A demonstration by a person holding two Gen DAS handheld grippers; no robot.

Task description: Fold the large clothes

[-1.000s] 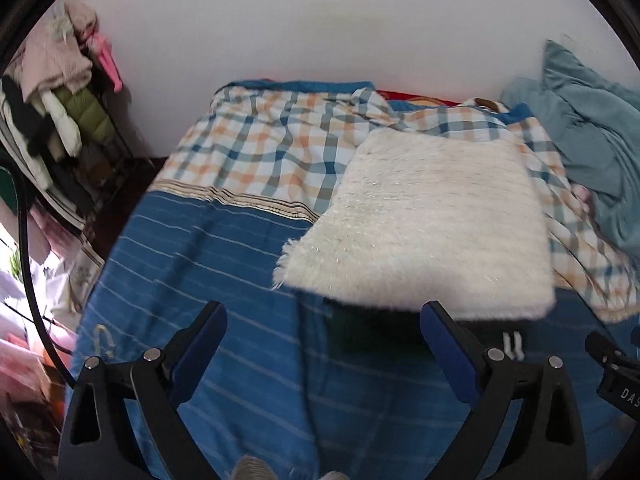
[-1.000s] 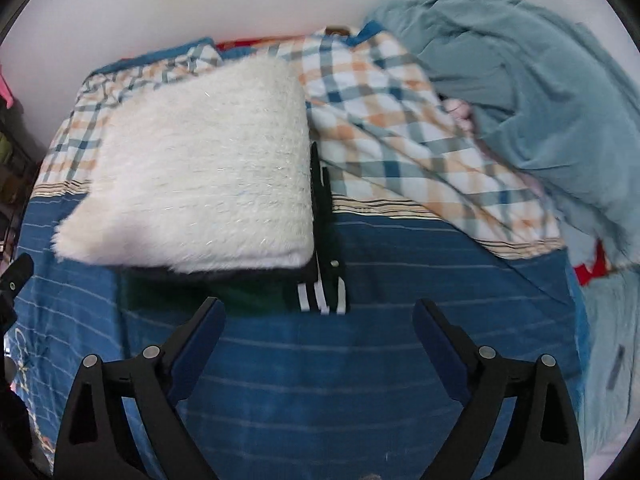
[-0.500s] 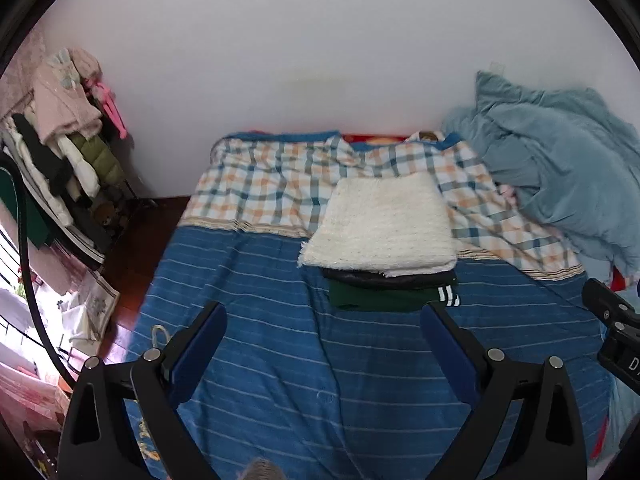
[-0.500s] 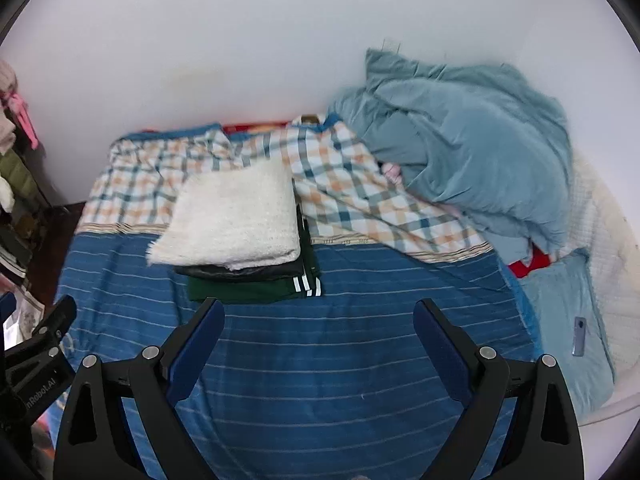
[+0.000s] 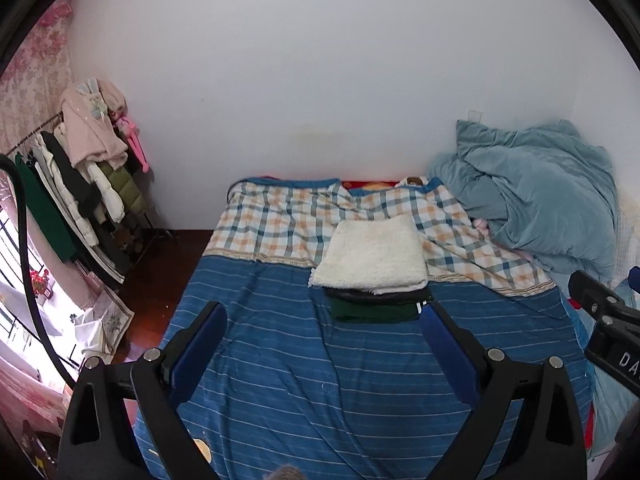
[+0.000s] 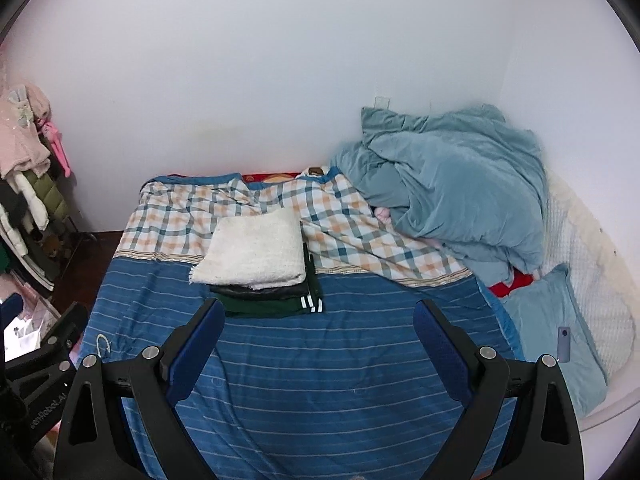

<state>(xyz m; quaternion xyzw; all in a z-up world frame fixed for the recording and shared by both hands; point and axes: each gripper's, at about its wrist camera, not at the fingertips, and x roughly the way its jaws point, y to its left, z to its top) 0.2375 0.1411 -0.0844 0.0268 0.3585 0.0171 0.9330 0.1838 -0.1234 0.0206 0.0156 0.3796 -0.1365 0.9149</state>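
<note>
A stack of folded clothes lies mid-bed: a fluffy white garment (image 5: 372, 258) on top, a black one (image 5: 372, 295) under it, and a dark green one with white stripes (image 5: 372, 312) at the bottom. The stack also shows in the right wrist view, white garment (image 6: 252, 254) on top. My left gripper (image 5: 324, 316) is open and empty, held well back above the blue striped sheet (image 5: 320, 380). My right gripper (image 6: 320, 312) is open and empty too, equally far back from the stack.
A crumpled teal duvet (image 6: 452, 196) is piled at the bed's far right, with a checked sheet (image 6: 360, 240) beside it. A teal pillow (image 6: 548, 328) with a phone (image 6: 564, 344) lies right. A clothes rack (image 5: 76, 192) stands left, over the dark floor.
Both grippers have pulled far back from the stack, which filled the views a second ago. Both stay open and empty. The stack has not moved.
</note>
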